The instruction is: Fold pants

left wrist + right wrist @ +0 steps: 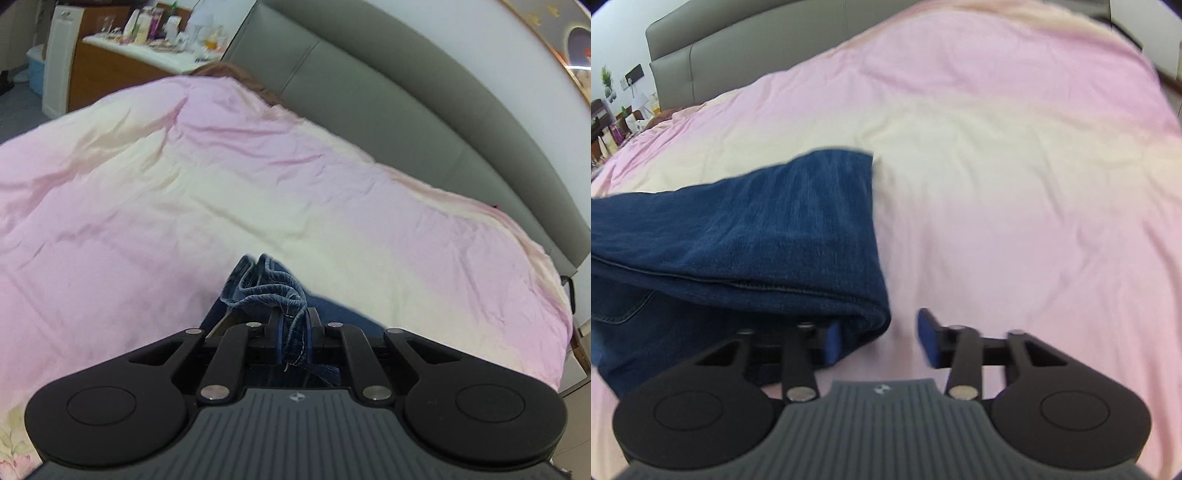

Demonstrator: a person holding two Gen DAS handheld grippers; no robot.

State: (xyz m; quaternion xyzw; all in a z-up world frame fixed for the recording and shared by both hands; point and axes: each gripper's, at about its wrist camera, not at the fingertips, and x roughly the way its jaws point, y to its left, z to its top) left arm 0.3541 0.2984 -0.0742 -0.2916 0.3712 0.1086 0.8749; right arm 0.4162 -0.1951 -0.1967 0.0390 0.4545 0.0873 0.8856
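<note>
Folding stage: looks like mid-fold, one denim layer already doubled over another in the right wrist view.
Pants point(746, 236): dark blue jeans, lying at left and lower left of the right wrist frame on the pink bedspread point(1015, 166); folded edge rounded near lower centre, a stitched seam running across the lower layer.
Left gripper point(291, 325): clenched on a bunched hem or edge of the pants point(269, 291), at lower centre of the left wrist frame; fabric crumpled between the jaws, with loose threads hanging.
Right gripper point(879, 341): released, jaws spread wide; left blue pad point(833, 341) touching or just beside the folded edge, right pad point(929, 341) over bare bedspread.
Doubt: blurred frame, so contact of the left pad with the denim possibly only apparent.
Background: grey headboard point(406, 110) along the upper right of the left wrist frame, cluttered counter point(155, 40) at upper left.
Next move, as a judgement: carrying the pinched end across and laying it flat on the doubled layer, or closing the right jaws on the fold edge first; calls for edges kept aligned and the bunched cloth smoothed out.
</note>
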